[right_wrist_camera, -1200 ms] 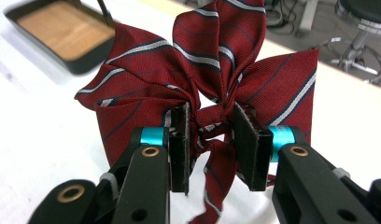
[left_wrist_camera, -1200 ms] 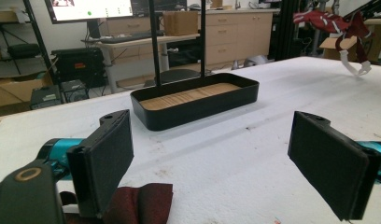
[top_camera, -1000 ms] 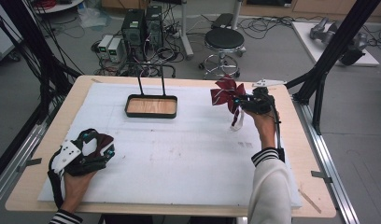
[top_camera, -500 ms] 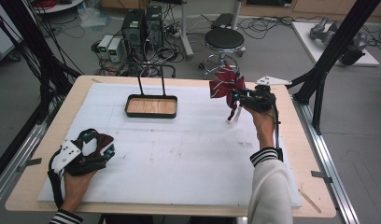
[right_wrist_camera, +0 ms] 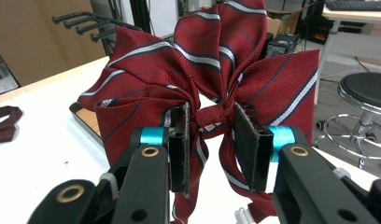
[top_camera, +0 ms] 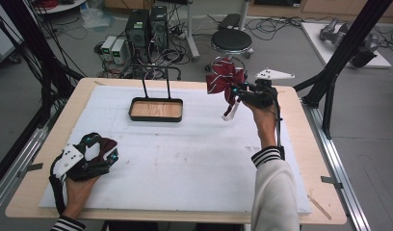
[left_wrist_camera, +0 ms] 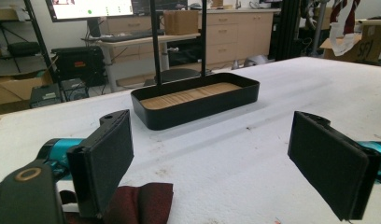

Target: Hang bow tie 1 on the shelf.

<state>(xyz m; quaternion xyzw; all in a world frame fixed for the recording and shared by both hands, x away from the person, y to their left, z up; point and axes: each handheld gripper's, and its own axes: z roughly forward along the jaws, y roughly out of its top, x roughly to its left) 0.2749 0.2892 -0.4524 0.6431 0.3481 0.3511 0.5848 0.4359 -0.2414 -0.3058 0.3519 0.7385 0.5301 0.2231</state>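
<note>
A dark red bow with white and navy stripes hangs in the air over the table's far right. My right gripper is shut on its knot. In the right gripper view the bow fans out above the right gripper, whose jaws pinch the centre. A white tag dangles below it. At the near left my left gripper rests on the white mat, and the left gripper view shows this left gripper open. A dark red cloth lies under its left jaw.
A black tray with a wooden bottom and two upright rods stands at the far middle of the mat; the left gripper view shows the tray straight ahead. A black stool and computers stand on the floor beyond the table.
My right gripper has lifted the bow higher and a little to the left. The left gripper has stayed in place.
</note>
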